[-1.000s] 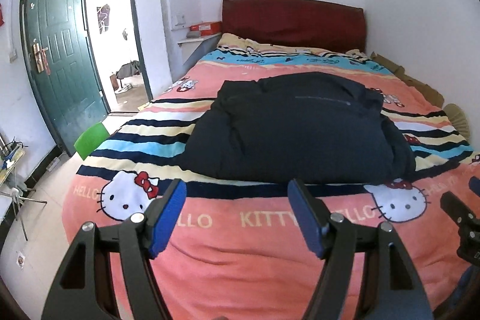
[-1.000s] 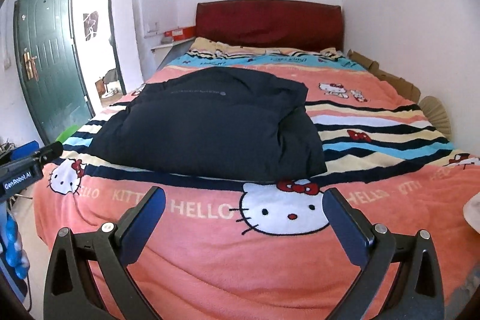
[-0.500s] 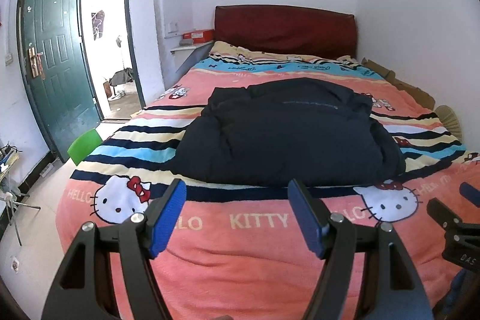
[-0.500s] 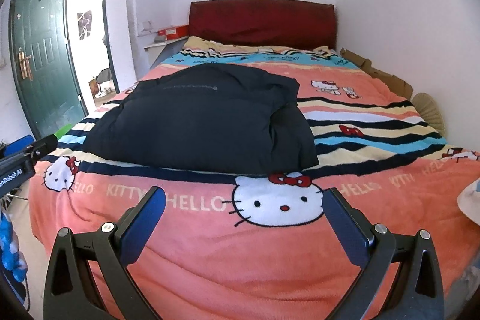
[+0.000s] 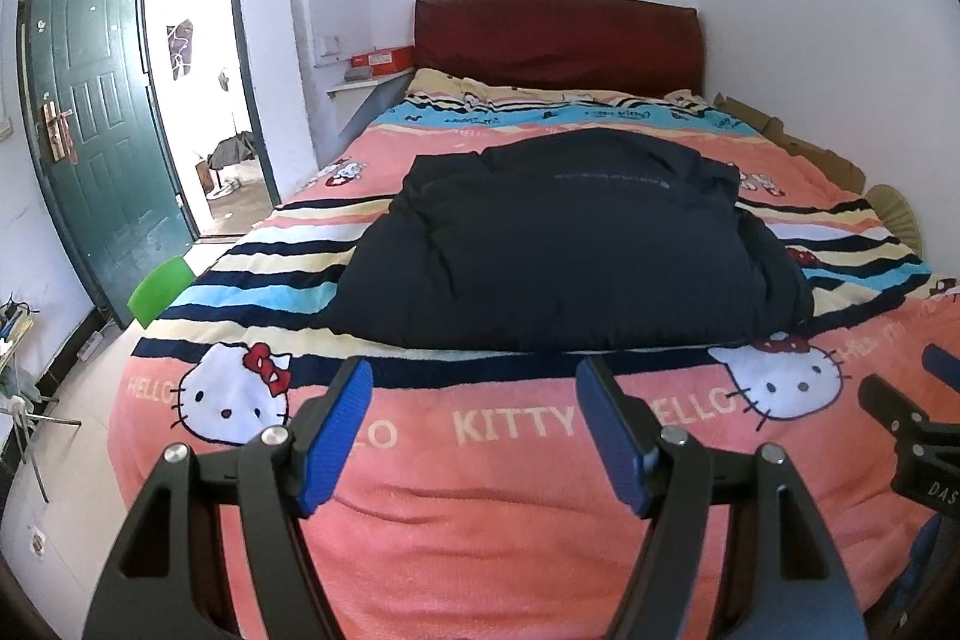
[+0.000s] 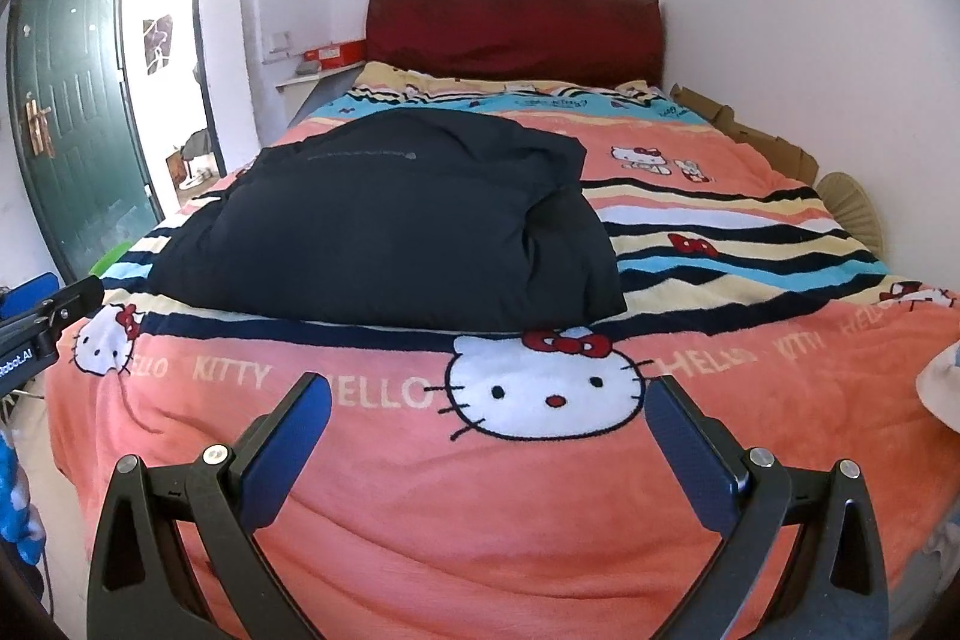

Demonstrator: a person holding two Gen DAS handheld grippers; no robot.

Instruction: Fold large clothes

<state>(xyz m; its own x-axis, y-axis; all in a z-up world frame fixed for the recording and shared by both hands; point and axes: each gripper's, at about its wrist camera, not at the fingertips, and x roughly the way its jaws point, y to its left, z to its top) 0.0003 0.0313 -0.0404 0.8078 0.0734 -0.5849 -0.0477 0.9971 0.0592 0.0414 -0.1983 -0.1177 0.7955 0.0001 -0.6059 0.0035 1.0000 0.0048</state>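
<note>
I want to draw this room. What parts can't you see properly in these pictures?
- Dark jacket: its underside and sleeves are hidden by its own folds, in both views.
- Small print on the jacket: too small to read.
- White thing, right wrist view: cut off by the edge.
- Room past the doorway: washed out.

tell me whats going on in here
A person holds a gripper in each hand over the foot of a bed. The left gripper and right gripper are both open and empty. A dark padded jacket lies folded in a bundle on the pink Hello Kitty blanket, apart from both grippers.
</note>
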